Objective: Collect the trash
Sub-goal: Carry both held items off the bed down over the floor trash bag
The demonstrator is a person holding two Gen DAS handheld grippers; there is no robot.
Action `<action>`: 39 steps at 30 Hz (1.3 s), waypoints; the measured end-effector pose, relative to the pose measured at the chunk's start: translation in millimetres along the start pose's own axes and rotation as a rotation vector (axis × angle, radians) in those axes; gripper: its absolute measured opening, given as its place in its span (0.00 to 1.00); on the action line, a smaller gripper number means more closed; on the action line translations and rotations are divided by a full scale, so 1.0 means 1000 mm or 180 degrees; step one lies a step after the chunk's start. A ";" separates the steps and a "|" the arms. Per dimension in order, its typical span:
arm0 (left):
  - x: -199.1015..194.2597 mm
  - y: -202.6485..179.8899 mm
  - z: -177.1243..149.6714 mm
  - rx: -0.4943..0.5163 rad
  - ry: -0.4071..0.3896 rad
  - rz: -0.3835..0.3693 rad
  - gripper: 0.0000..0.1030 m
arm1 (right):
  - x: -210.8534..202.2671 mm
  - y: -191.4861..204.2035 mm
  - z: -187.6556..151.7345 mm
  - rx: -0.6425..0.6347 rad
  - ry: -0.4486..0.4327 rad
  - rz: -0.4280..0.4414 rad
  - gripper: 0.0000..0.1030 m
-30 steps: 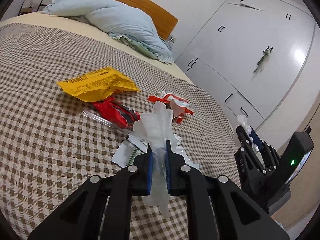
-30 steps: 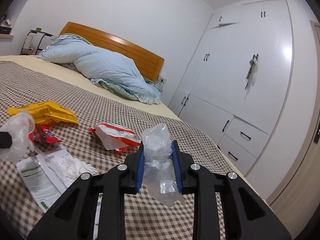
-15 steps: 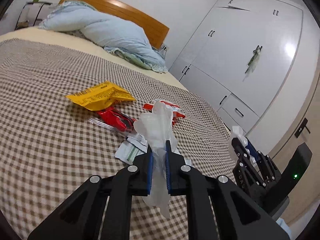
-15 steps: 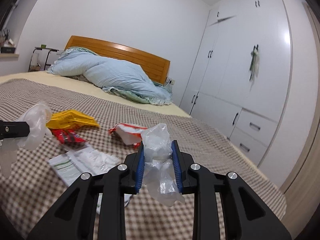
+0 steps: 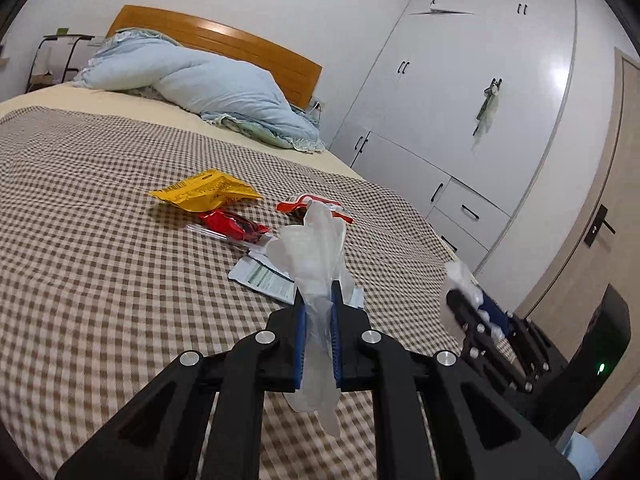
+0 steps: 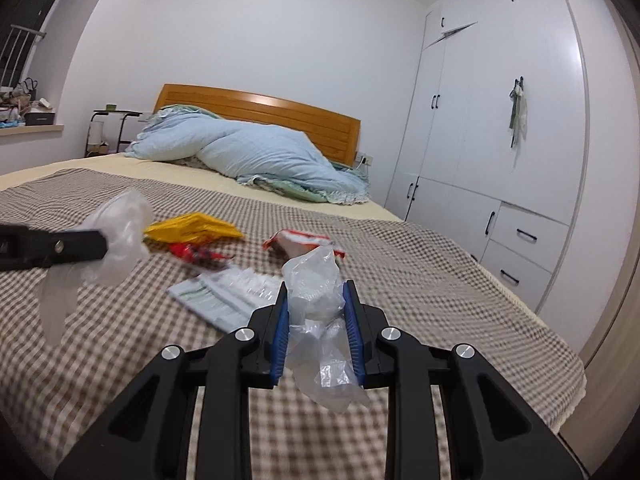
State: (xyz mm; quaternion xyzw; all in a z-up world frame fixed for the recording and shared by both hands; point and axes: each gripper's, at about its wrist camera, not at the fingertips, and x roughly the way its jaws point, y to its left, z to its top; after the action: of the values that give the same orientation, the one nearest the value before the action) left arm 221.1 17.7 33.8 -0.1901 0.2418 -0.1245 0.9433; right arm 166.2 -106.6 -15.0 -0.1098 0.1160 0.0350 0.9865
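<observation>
Keeping both tools clamped, the left tool (image 5: pixel 318 312) on the frosted bag (image 5: pixel 316 248), the right tool (image 6: pixel 316 308) on the clear wrapper (image 6: pixel 316 292), should stop either slipping.

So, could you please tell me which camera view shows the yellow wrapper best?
The left wrist view: the yellow wrapper lies flat on the checked bedspread, seen whole from above, with print visible. The right wrist view shows it low and foreshortened, its left end hidden behind the plastic in the left gripper.
</observation>
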 end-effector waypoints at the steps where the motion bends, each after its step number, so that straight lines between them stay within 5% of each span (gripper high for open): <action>1: -0.003 -0.002 -0.002 0.0012 0.0013 0.0001 0.08 | -0.004 0.001 -0.002 -0.0010 0.0009 0.0023 0.25; 39: -0.121 -0.051 -0.082 0.0224 0.0447 0.0297 0.08 | -0.134 -0.006 -0.072 -0.0015 0.0297 0.0401 0.25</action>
State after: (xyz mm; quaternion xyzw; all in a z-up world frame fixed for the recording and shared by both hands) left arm 69.2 -13.5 37.9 -0.1361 0.3114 -0.1018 0.9349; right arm 20.7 -134.6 -50.1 -0.1061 0.1685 0.0922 0.9756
